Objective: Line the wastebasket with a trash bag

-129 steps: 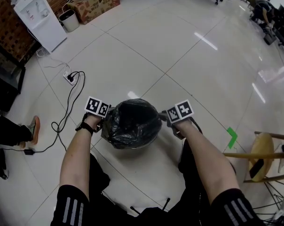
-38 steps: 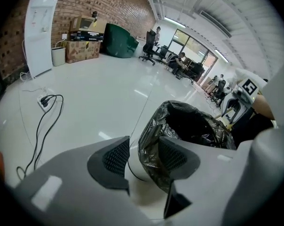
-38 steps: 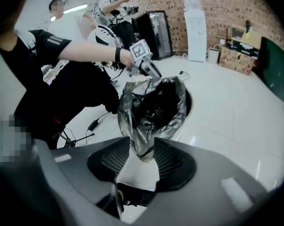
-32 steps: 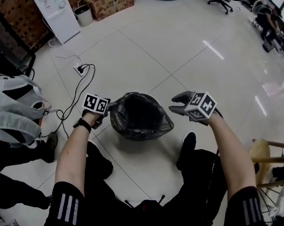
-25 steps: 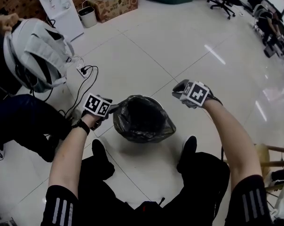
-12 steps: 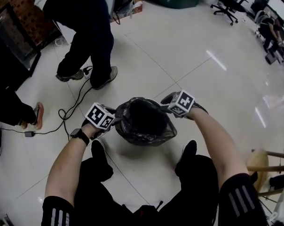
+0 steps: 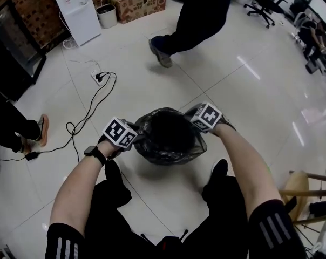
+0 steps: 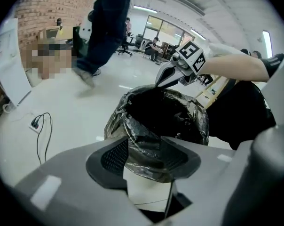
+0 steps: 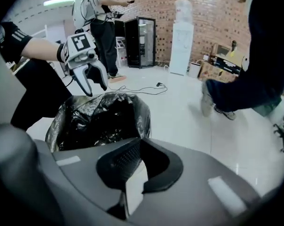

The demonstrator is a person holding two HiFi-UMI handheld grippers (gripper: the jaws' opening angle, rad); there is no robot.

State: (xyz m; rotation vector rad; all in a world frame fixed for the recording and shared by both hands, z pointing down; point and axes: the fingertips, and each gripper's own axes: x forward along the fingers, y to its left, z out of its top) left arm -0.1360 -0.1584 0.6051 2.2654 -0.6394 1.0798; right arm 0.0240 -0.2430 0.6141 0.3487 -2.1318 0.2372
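Since a second ago the right hand-held gripper (image 7: 190, 113) came down beside the trash bag (image 7: 168, 139). Its jaws have just closed, apparently on nothing, with the film just beyond them. Left hand-held gripper (image 8: 149, 157) pinches the film. Pulling from one side only could drop the rim into the covered wastebasket.

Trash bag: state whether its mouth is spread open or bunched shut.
Spread open: the trash bag gapes wide, its dark inside showing, with film folded outward around the mouth.
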